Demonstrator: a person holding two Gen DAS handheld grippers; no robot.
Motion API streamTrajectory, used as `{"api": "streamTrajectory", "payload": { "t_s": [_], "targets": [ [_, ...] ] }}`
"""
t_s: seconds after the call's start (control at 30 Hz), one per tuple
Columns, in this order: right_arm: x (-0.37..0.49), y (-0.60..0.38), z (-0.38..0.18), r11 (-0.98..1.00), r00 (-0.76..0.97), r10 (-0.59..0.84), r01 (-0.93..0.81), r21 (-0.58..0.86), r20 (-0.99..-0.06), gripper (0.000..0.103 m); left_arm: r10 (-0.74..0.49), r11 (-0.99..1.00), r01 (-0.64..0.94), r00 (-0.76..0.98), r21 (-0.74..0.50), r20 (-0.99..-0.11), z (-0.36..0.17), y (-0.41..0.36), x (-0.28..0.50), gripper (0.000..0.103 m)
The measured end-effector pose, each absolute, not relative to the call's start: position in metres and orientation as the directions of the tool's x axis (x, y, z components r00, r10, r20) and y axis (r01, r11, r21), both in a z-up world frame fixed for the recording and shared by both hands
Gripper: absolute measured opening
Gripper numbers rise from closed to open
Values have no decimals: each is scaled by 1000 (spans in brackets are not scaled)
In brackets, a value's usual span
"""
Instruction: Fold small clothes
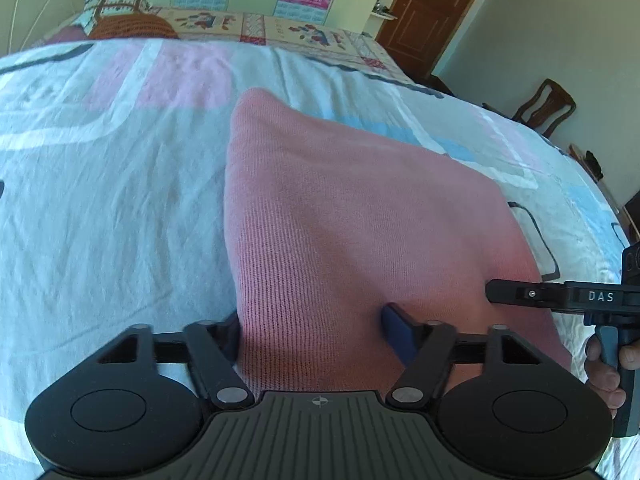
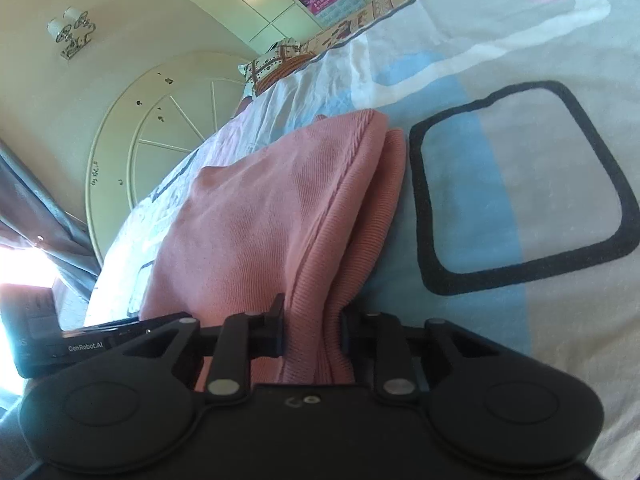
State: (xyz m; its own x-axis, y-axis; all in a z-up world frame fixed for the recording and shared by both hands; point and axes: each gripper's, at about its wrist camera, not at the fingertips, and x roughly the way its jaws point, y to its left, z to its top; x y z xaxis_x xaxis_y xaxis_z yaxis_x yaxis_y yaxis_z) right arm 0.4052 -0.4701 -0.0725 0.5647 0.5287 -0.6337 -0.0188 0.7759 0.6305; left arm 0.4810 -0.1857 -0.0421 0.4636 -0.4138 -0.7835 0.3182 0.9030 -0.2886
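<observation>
A pink knit garment (image 1: 352,208) lies folded on the bed. In the left wrist view my left gripper (image 1: 312,328) straddles its near left corner. The cloth fills the gap between the jaws, but the blue pad (image 1: 400,336) on the right still shows its inner face, so the jaws stand open. In the right wrist view my right gripper (image 2: 312,320) is shut on the ribbed hem of the pink garment (image 2: 272,208), with doubled layers bunched between its fingers. A hand holds that gripper's handle (image 1: 608,344) at the right edge.
The bed sheet (image 1: 120,200) is pale with pink, blue and black-outlined shapes (image 2: 520,184). Pillows (image 1: 120,16) lie at the head of the bed. A wooden chair (image 1: 548,108) and a door (image 1: 428,12) stand beyond the far right side.
</observation>
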Motion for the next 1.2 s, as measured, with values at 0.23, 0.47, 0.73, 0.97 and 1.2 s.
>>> {"api": "streamTrajectory", "payload": {
  "t_s": [0.23, 0.47, 0.73, 0.97, 1.2],
  "targets": [
    [400, -431, -49, 912, 599, 361, -67, 405, -715, 19, -365, 907, 388, 530, -163, -765, -25, -198, 473, 36],
    [391, -391, -11, 969, 648, 235, -99, 225, -724, 18, -430, 876, 447, 561, -178, -708, -3, -175, 461, 30],
    [392, -303, 29, 978, 699, 210, -157, 139, -684, 18, -439, 874, 460, 605, -158, -664, 31, -85, 461, 30],
    [409, -202, 26, 954, 684, 299, -235, 188, -665, 18, -373, 911, 384, 618, -148, -692, 30, 39, 463, 30],
    [425, -130, 1, 930, 621, 366, -275, 245, -693, 18, -377, 924, 294, 583, -246, -720, -12, 130, 464, 34]
  ]
}}
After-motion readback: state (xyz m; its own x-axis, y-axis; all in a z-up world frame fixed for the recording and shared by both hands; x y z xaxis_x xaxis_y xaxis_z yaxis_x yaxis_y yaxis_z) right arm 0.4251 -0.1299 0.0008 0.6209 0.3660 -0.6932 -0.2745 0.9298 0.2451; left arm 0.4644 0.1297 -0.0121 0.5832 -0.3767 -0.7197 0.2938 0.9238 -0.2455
